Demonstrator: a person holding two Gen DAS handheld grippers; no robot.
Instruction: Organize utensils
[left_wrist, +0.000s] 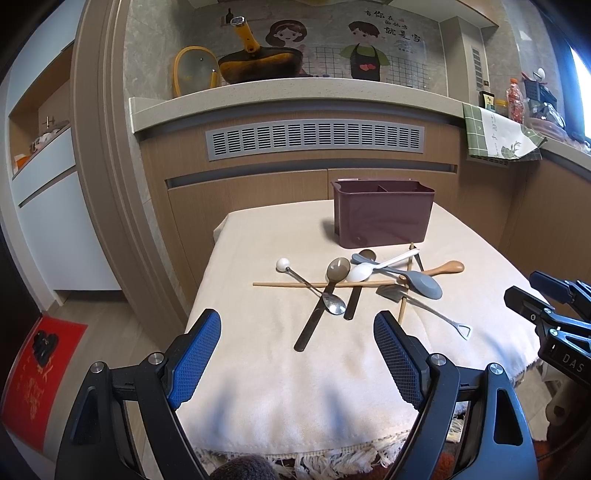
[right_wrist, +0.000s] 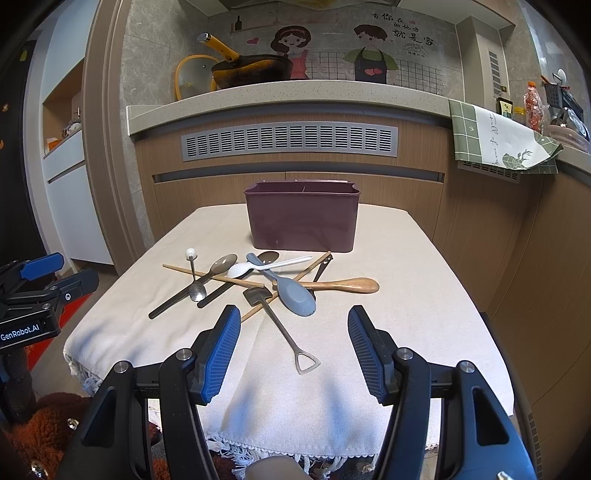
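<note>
A maroon divided utensil holder (left_wrist: 384, 212) (right_wrist: 302, 218) stands at the far side of a cloth-covered table (left_wrist: 258, 369) (right_wrist: 406, 295). In front of it lies a tangled pile of utensils: a grey spoon (right_wrist: 295, 293) (left_wrist: 421, 282), a wooden spoon (right_wrist: 347, 285) (left_wrist: 445, 266), a white spoon (right_wrist: 258, 266) (left_wrist: 369, 269), a shovel-shaped metal spoon (right_wrist: 284, 328) (left_wrist: 432, 310), chopsticks (left_wrist: 317, 284) (right_wrist: 210, 275), dark-handled spoons (left_wrist: 325, 295) and a ball-ended metal spoon (right_wrist: 194, 273) (left_wrist: 314, 286). My left gripper (left_wrist: 297, 354) and right gripper (right_wrist: 291, 350) hover open near the table's front edge, short of the pile, with nothing between their fingers.
Behind the table runs a wooden cabinet with a grey vent (left_wrist: 314, 142) and a stone counter holding a wok (left_wrist: 258, 66) and lid. A green towel (right_wrist: 495, 140) hangs at the right. A red mat (left_wrist: 37, 369) lies on the floor at the left.
</note>
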